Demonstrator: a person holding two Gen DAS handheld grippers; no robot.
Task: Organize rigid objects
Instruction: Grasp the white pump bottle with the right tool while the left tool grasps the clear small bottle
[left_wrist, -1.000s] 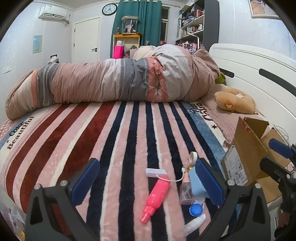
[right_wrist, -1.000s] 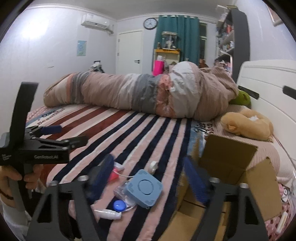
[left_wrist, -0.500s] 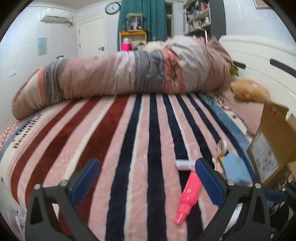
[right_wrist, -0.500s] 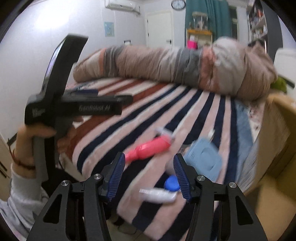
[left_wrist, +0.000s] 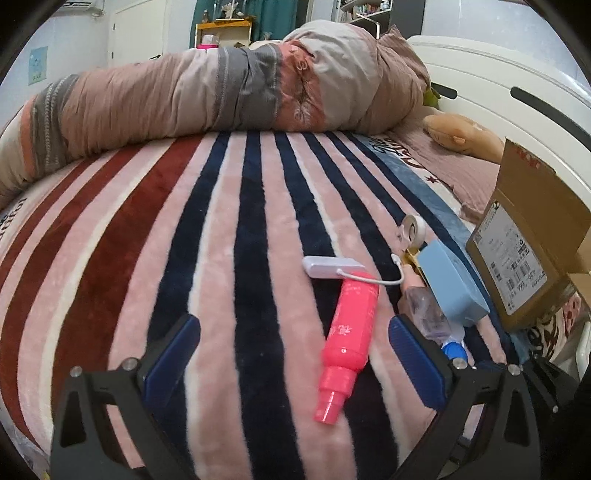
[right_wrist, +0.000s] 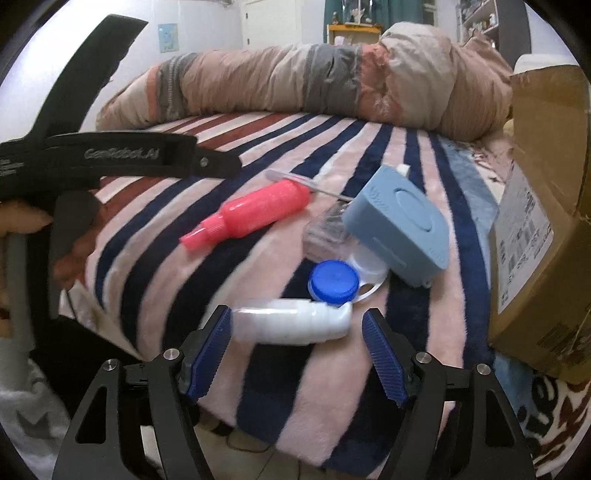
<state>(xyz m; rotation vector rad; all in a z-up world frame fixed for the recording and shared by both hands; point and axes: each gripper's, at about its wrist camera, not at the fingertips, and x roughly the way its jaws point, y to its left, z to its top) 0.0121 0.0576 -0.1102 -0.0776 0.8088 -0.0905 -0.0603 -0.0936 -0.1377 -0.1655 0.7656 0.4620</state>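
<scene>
Several small objects lie on the striped blanket near the bed's front edge. A pink bottle (left_wrist: 351, 332) (right_wrist: 251, 214) lies flat. My left gripper (left_wrist: 295, 362) is open, with the bottle's cap end between its fingers. A white bottle (right_wrist: 291, 321) lies on its side between the fingers of my open right gripper (right_wrist: 295, 354), untouched. Behind it sit a blue-capped lens case (right_wrist: 334, 282), a clear plastic box (right_wrist: 325, 232) and a light blue square case (right_wrist: 399, 221) (left_wrist: 450, 288). A white adapter with cable (left_wrist: 332, 266) and a tape roll (left_wrist: 412, 230) lie farther back.
An open cardboard box (left_wrist: 524, 243) (right_wrist: 543, 221) stands at the right by the white headboard (left_wrist: 498, 96). A rolled quilt (left_wrist: 221, 88) lies across the far side of the bed. A tan plush toy (left_wrist: 461, 136) rests near the headboard. The left gripper's handle (right_wrist: 110, 155) crosses the right view.
Both grippers have moved forward and lower toward the objects. The pink bottle now sits between the left fingers, and the white bottle between the right fingers.
</scene>
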